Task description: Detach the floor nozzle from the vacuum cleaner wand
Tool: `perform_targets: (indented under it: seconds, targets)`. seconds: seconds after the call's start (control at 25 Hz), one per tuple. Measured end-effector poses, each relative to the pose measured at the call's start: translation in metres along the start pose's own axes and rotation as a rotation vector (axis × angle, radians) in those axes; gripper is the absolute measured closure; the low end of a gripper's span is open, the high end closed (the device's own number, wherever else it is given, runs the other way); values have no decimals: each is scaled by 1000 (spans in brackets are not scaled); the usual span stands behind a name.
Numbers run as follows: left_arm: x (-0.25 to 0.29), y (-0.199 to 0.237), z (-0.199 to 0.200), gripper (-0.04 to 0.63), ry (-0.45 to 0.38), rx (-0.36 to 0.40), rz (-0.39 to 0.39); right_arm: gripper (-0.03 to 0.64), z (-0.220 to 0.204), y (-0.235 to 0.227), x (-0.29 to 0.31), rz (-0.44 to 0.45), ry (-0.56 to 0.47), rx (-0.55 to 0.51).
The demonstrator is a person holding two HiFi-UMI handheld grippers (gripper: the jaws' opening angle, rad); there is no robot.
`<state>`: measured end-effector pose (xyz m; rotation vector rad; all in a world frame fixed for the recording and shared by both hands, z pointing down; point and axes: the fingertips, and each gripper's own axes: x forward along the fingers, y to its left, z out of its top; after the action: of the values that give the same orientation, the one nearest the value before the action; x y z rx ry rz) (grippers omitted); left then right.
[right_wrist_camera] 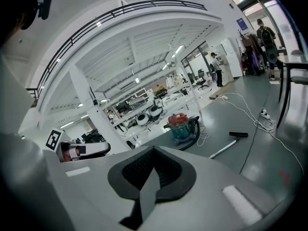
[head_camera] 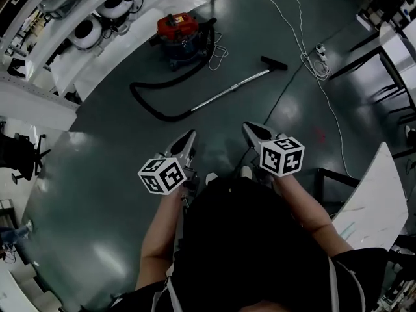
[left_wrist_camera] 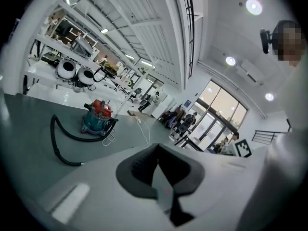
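Note:
A red and teal vacuum cleaner point(head_camera: 181, 36) stands on the dark floor ahead of me. Its black hose point(head_camera: 153, 106) curls to a silver wand point(head_camera: 229, 91) that lies on the floor and ends in a black floor nozzle point(head_camera: 273, 62). The vacuum point(right_wrist_camera: 182, 125), the wand point(right_wrist_camera: 224, 148) and the nozzle point(right_wrist_camera: 238, 134) also appear in the right gripper view; the vacuum point(left_wrist_camera: 98, 118) shows in the left gripper view. My left gripper point(head_camera: 189, 135) and right gripper point(head_camera: 247, 127) are held in the air side by side, well short of the wand. Both are shut with nothing between the jaws.
A white cable point(head_camera: 303, 47) runs across the floor to a power strip point(head_camera: 319, 49) right of the nozzle. White benches point(head_camera: 91, 64) with round machines line the far left. Black table legs point(head_camera: 367, 60) stand at the right, a white tabletop point(head_camera: 374, 203) near my right side.

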<state>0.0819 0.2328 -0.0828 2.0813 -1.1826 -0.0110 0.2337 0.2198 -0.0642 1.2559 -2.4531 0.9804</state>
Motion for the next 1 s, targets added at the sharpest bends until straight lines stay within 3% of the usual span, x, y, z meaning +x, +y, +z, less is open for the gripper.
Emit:
perform_targets:
  seconds: [0.16, 0.32, 0.56, 0.88, 1.0]
  targets:
    - [-16, 25, 3, 588, -14, -37, 27, 623, -9, 18, 11, 25, 5, 25]
    - [-28, 34, 15, 587, -54, -82, -29, 623, -7, 28, 24, 11, 12, 3]
    - [-50, 49, 11, 587, 10, 51, -47, 623, -15, 44, 40, -12, 29, -2]
    - [-80, 98, 0, 588, 49, 3, 17, 623, -32, 62, 56, -43, 69, -6]
    - [-86, 101, -6, 588, 77, 66, 31, 623, -30, 60, 59, -39, 50, 11]
